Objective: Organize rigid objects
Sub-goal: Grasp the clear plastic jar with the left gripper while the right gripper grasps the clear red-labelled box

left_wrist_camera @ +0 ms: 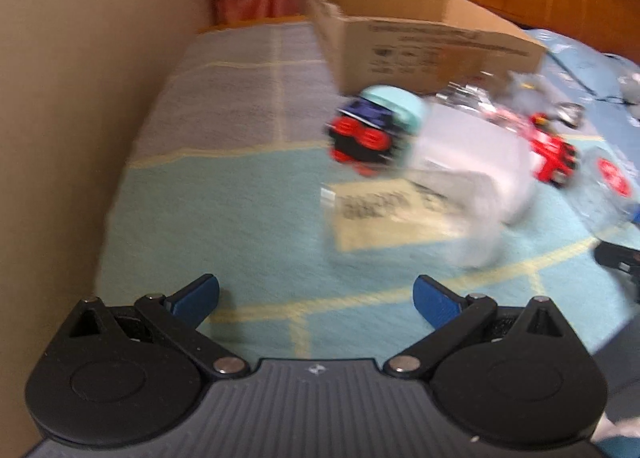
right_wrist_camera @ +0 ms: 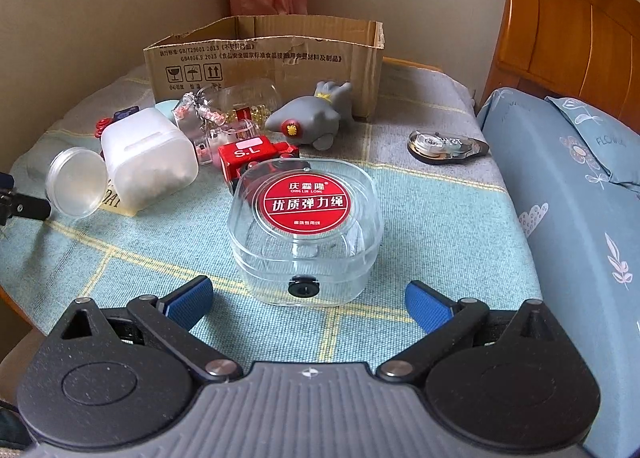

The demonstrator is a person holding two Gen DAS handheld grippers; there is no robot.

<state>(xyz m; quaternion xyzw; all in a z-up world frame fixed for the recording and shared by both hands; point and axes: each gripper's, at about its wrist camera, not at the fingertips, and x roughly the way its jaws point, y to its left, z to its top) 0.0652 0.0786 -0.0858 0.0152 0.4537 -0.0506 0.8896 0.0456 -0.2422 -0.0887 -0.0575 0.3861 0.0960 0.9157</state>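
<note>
The right gripper (right_wrist_camera: 308,298) is spread wide and holds nothing; its blue fingertips (right_wrist_camera: 190,300) flank the near side of a clear plastic case (right_wrist_camera: 306,230) without touching it. The case sits shut on the checked cloth (right_wrist_camera: 420,258), a round red label on its lid and a black clasp facing the gripper; what it holds cannot be made out.

Beyond the case, touching its far edge, lies a red toy block (right_wrist_camera: 248,158). Left of the case a frosted white tub (right_wrist_camera: 148,156) lies tipped on its side, a round clear lid (right_wrist_camera: 76,182) leaning against its left. Behind the tub is a clutter of clear pieces and a clear jar (right_wrist_camera: 248,102) with small yellow beads inside. A grey toy (right_wrist_camera: 312,114) rests beyond and right of the case, and a flat dark-rimmed tape dispenser (right_wrist_camera: 448,146) lies further right, well apart. At the back stands an open cardboard box (right_wrist_camera: 264,58); its inside is hidden.

The left gripper (left_wrist_camera: 316,300) is likewise spread and empty over bare cloth. Its view is blurred: the tub (left_wrist_camera: 472,154) lies ahead to the right, a red-and-black toy with a pale green part (left_wrist_camera: 368,134) just left of it, the box (left_wrist_camera: 432,42) behind.
</note>
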